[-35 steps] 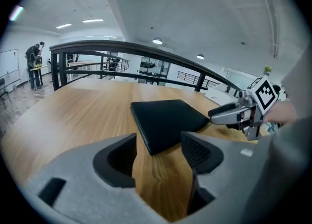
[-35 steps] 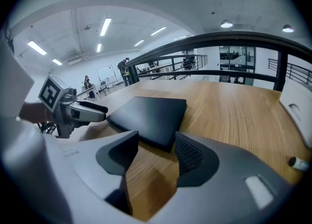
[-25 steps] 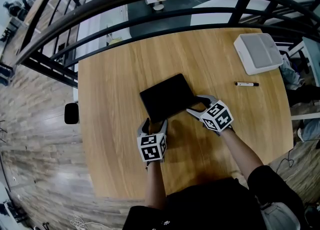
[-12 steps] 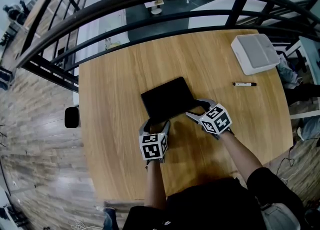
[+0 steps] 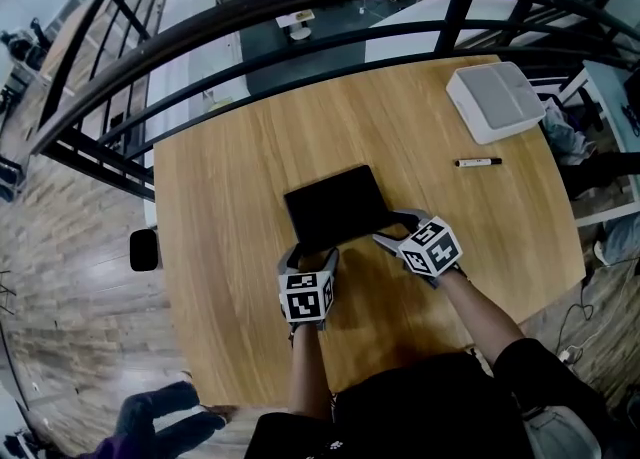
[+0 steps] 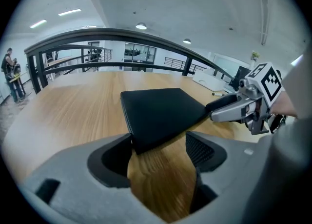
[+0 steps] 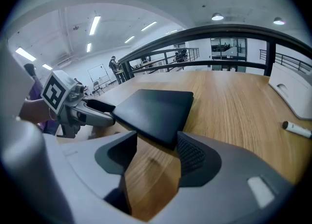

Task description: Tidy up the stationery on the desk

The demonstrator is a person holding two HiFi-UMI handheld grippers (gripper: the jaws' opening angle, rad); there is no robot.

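Black notebook [image 5: 335, 209]: centre of surface [image 5: 230, 177], near corners inside both open tools. Left tool [image 6: 158, 145] jaws have just been opening; right tool [image 7: 157, 142] spread. Marker [image 5: 478, 162], white box [image 5: 495, 99] whole in head view only. Pad contact unclear.

Open office mezzanine — black railing [image 7: 234, 29], wooden desk [image 5: 220, 207], strip lights [image 7: 95, 24], concrete ceiling [image 6: 185, 3]

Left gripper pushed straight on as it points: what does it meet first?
Most likely the black pad: its near corner lies between the left gripper's fingers, which have just been opening.
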